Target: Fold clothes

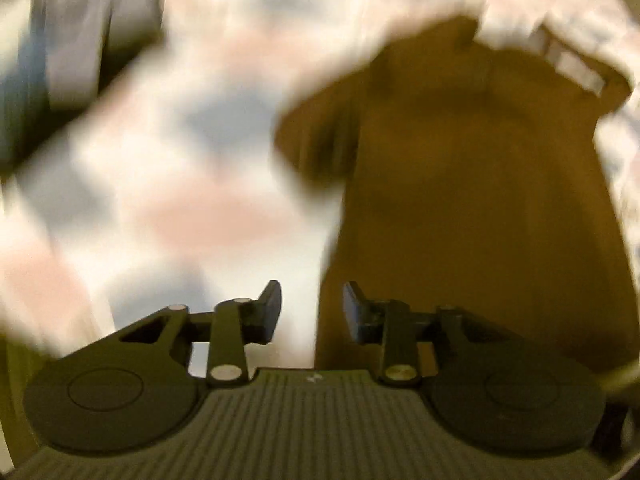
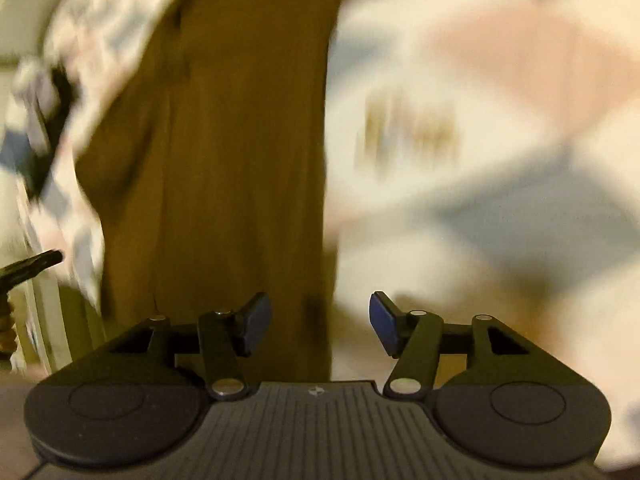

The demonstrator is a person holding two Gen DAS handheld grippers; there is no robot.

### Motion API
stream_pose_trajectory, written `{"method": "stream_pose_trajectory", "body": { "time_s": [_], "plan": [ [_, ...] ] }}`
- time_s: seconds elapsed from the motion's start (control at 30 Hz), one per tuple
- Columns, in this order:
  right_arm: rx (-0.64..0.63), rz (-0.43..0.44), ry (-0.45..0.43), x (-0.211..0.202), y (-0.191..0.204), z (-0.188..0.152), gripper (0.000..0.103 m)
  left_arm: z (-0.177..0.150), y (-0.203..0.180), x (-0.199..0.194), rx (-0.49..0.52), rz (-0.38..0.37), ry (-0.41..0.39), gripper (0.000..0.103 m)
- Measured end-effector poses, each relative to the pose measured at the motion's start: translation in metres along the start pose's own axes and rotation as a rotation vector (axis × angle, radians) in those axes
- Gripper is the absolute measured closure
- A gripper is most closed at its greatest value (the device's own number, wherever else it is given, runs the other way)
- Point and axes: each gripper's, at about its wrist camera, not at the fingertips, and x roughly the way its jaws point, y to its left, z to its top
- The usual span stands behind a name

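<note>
Both released, the left gripper [image 1: 312, 312] and right gripper [image 2: 320, 322] hover over an olive-brown cotton T-shirt [image 1: 460, 200] spread on a pastel patchwork bedcover [image 1: 160, 160]; pinching matching hem corners should keep the fold square.

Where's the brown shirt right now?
The brown shirt lies spread flat on the patterned bedcover, filling the right half of the left wrist view and the centre-left of the right wrist view, just ahead of both open grippers.

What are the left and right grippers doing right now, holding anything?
Left gripper: open, empty, above the brown short-sleeved shirt.
Right gripper: open, empty.
</note>
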Motion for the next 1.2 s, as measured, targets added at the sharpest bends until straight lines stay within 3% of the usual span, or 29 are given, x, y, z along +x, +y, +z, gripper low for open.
{"method": "stream_pose_trajectory", "body": {
  "time_s": [0.07, 0.13, 0.23, 0.27, 0.33, 0.37, 0.4, 0.43, 0.47, 0.53, 0.6, 0.63, 0.7, 0.73, 0.77, 0.8, 0.83, 0.9, 0.97, 1.03, 1.13, 1.2],
  "plan": [
    [-0.029, 0.004, -0.090, 0.000, 0.009, 0.048, 0.046, 0.050, -0.021, 0.010, 0.057, -0.033, -0.113, 0.056],
    [-0.072, 0.010, -0.170, 0.005, 0.024, 0.096, 0.046, 0.100, -0.051, 0.037, 0.119, -0.078, -0.178, 0.055],
    [-0.161, 0.001, -0.260, 0.028, 0.054, 0.168, 0.044, 0.163, -0.105, 0.097, 0.229, -0.115, -0.197, 0.049],
    [-0.193, -0.020, -0.277, 0.037, 0.062, 0.189, 0.039, 0.177, -0.116, 0.117, 0.255, -0.118, -0.183, 0.044],
    [-0.224, -0.086, -0.312, 0.057, 0.072, 0.226, 0.002, 0.193, -0.134, 0.156, 0.324, -0.103, -0.144, 0.042],
    [-0.237, -0.112, -0.314, 0.070, 0.074, 0.241, 0.001, 0.197, -0.142, 0.174, 0.362, -0.088, -0.124, 0.049],
    [-0.246, -0.134, -0.302, 0.087, 0.072, 0.252, 0.001, 0.196, -0.145, 0.192, 0.399, -0.067, -0.109, 0.064],
    [-0.238, -0.162, -0.266, 0.104, 0.067, 0.262, 0.003, 0.193, -0.140, 0.201, 0.415, -0.047, -0.105, 0.094],
    [-0.212, -0.174, -0.233, 0.119, 0.057, 0.264, 0.008, 0.190, -0.122, 0.203, 0.384, -0.025, -0.119, 0.098],
    [-0.133, -0.104, -0.171, 0.127, 0.026, 0.259, 0.066, 0.194, -0.075, 0.186, 0.220, 0.008, -0.185, 0.098],
    [-0.062, -0.062, -0.147, 0.119, -0.002, 0.247, 0.069, 0.194, -0.012, 0.155, 0.017, 0.080, -0.261, 0.098],
    [-0.047, -0.063, -0.151, 0.111, -0.011, 0.240, 0.071, 0.191, 0.027, 0.140, -0.099, 0.161, -0.276, 0.097],
    [-0.023, -0.060, -0.163, 0.097, -0.015, 0.233, 0.062, 0.180, 0.107, 0.130, -0.352, 0.381, -0.200, 0.095],
    [-0.012, -0.047, -0.176, 0.089, -0.014, 0.233, 0.055, 0.169, 0.144, 0.131, -0.470, 0.435, -0.130, 0.090],
    [-0.022, -0.015, -0.202, 0.083, -0.007, 0.235, 0.053, 0.159, 0.174, 0.134, -0.568, 0.428, -0.062, 0.090],
    [-0.032, 0.016, -0.228, 0.078, 0.000, 0.238, 0.052, 0.150, 0.195, 0.135, -0.647, 0.404, -0.022, 0.090],
    [-0.059, 0.069, -0.244, 0.077, 0.011, 0.247, 0.051, 0.147, 0.199, 0.132, -0.674, 0.351, -0.036, 0.090],
    [-0.115, 0.139, -0.248, 0.084, 0.034, 0.265, 0.050, 0.160, 0.169, 0.138, -0.579, 0.181, -0.058, 0.080],
    [-0.174, 0.216, -0.197, 0.112, 0.064, 0.289, 0.051, 0.178, 0.128, 0.149, -0.451, -0.012, -0.065, 0.055],
    [-0.217, 0.222, -0.112, 0.144, 0.084, 0.305, 0.051, 0.196, 0.082, 0.171, -0.352, -0.199, -0.039, 0.054],
    [-0.268, 0.173, -0.004, 0.182, 0.096, 0.319, 0.050, 0.217, 0.023, 0.208, -0.181, -0.345, 0.021, 0.052],
    [-0.240, 0.199, 0.008, 0.188, 0.089, 0.321, 0.050, 0.224, 0.006, 0.227, -0.127, -0.365, 0.055, 0.050]
  ]
}}
